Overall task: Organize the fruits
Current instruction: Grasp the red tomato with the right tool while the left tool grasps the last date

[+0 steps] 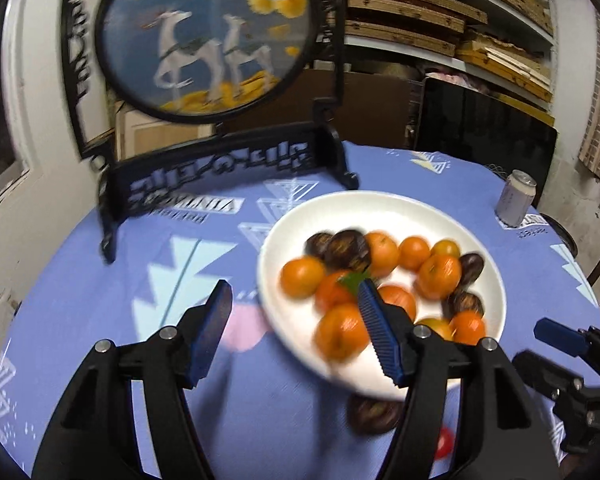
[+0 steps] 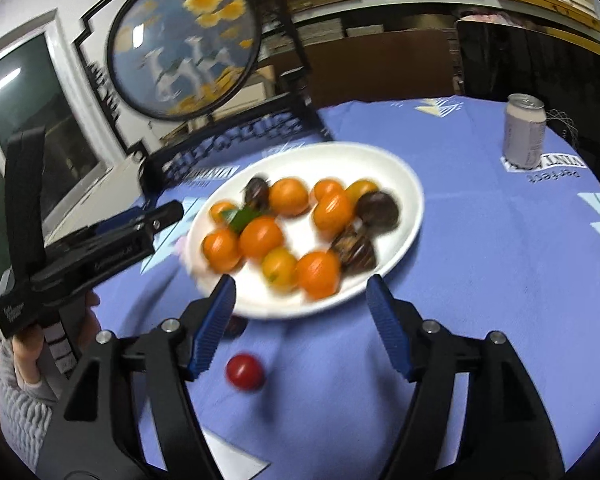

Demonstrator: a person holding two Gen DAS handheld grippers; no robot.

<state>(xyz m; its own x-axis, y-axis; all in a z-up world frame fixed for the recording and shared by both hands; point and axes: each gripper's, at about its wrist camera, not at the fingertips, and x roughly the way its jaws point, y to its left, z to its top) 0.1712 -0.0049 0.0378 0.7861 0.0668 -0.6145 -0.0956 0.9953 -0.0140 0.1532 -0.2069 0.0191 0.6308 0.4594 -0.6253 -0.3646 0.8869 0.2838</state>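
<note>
A white plate (image 1: 384, 208) (image 2: 400, 176) on the blue tablecloth holds several oranges (image 1: 302, 276) (image 2: 318, 274) and several dark brown fruits (image 1: 346, 248) (image 2: 378, 210). One orange carries a green leaf (image 2: 244, 216). My left gripper (image 1: 292, 292) is open over the plate's left rim, its right finger above the oranges, pressing on nothing. My right gripper (image 2: 300, 284) is open at the plate's near rim, also with nothing in it. On the cloth in front of the plate lie a red round fruit (image 2: 245, 371) (image 1: 444, 442) and a dark fruit (image 1: 374, 414) (image 2: 234, 326), half hidden.
A round painted screen (image 1: 204, 36) (image 2: 184, 44) on a black carved stand (image 1: 220, 176) rises behind the plate at the left. A drink can (image 1: 516, 200) (image 2: 525, 136) stands at the far right. A hand in a grey sleeve (image 2: 16, 380) holds the left gripper. Shelves fill the back.
</note>
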